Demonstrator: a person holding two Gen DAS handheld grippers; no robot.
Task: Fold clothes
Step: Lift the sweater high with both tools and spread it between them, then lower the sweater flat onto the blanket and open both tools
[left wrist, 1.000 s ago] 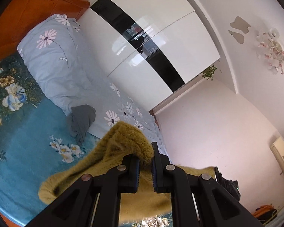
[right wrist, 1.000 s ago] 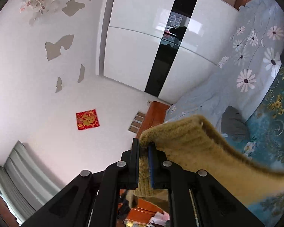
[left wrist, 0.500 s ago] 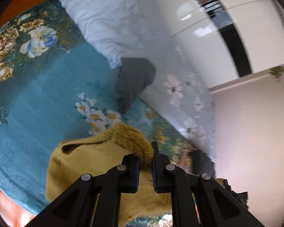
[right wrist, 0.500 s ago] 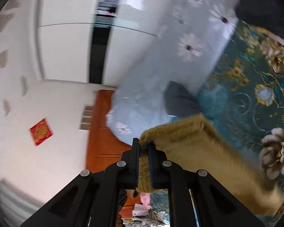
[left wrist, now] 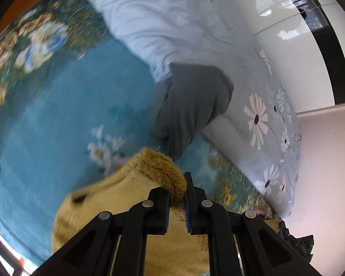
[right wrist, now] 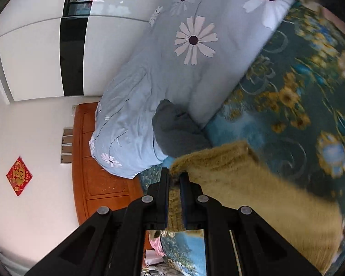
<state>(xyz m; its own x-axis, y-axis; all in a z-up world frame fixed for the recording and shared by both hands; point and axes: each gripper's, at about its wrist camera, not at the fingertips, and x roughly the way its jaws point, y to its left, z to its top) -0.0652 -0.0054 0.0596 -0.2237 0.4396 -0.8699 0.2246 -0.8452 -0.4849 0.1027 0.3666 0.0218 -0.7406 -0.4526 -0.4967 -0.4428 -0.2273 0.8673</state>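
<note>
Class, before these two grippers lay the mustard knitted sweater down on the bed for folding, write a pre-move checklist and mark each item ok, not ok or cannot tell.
1. Left gripper shut on the mustard-yellow knitted sweater: ok, its thick ribbed edge sits between the pads.
2. Right gripper shut on the sweater: ok, a ribbed edge is pinched there.
3. Sweater spread flat between the grippers: cannot tell, the middle span is out of view.
4. Teal floral bedspread bare ahead of the sweater: ok in the left wrist view.
5. Crumpled grey garment out of the way: not ok, it lies just beyond the sweater, against the pale blue daisy-print duvet.
</note>
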